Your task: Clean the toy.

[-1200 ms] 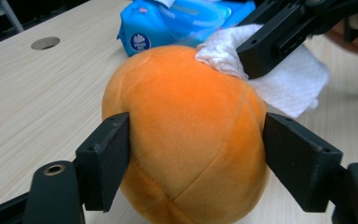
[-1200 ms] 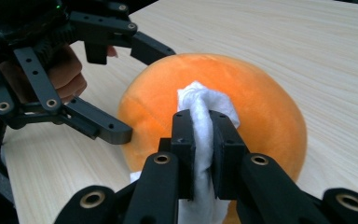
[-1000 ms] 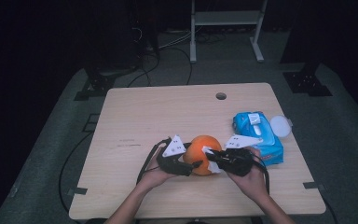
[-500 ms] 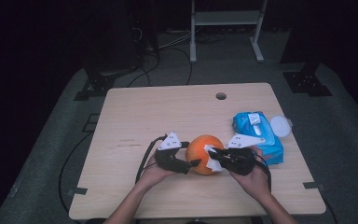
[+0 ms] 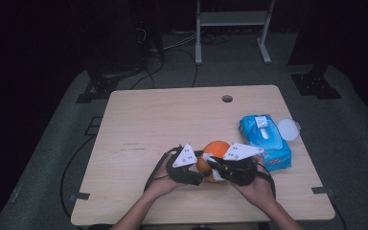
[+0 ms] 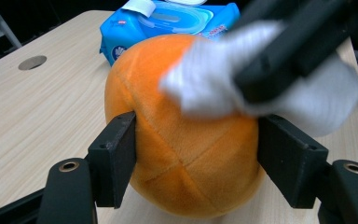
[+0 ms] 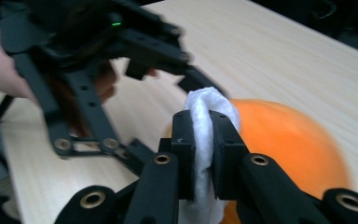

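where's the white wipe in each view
high view: low centre, white wipe against the orange ball.
left gripper view: upper right, wipe on the ball's top.
right gripper view: centre, wipe pinched in the right gripper.
shared landmark: the ball.

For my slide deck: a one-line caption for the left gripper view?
Left gripper clamps orange plush ball while right gripper wipes it with white wipe.

The high view looks forward and down from above the person's side, taking in the whole table (image 5: 172, 124) from afar. The left claw (image 6: 196, 154) camera sits very near, looking along its jaws across the orange plush ball (image 6: 186, 154) toward the blue wipes pack (image 6: 168, 21). The right claw (image 7: 203, 149) camera faces the opposite way, equally close. All three share the ball.
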